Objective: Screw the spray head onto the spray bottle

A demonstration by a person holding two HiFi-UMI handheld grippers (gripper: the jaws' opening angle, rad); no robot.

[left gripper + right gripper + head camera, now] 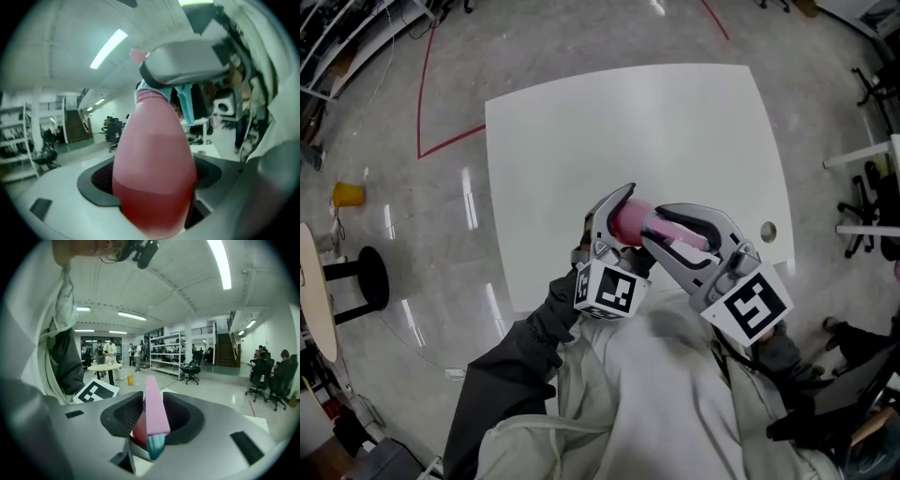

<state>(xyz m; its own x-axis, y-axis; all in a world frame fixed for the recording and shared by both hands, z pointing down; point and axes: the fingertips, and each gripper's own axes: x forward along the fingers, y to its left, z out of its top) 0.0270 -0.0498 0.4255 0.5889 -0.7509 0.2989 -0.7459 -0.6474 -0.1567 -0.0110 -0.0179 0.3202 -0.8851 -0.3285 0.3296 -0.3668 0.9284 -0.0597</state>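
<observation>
Between left tongs (611, 217), pink bottle (154, 173), spray head (154, 416) in right tongs (686, 232)

Left gripper (623, 214) and right gripper (656, 232): light grey moulded shells, curved jaws, dark grey recesses with ribbed black pads (101, 180). Each carries a white cube with black square markers: left cube (607, 291), right cube (754, 307). Person wears a dark grey left sleeve (511, 366) and a pale grey-green top (656, 403).
</observation>
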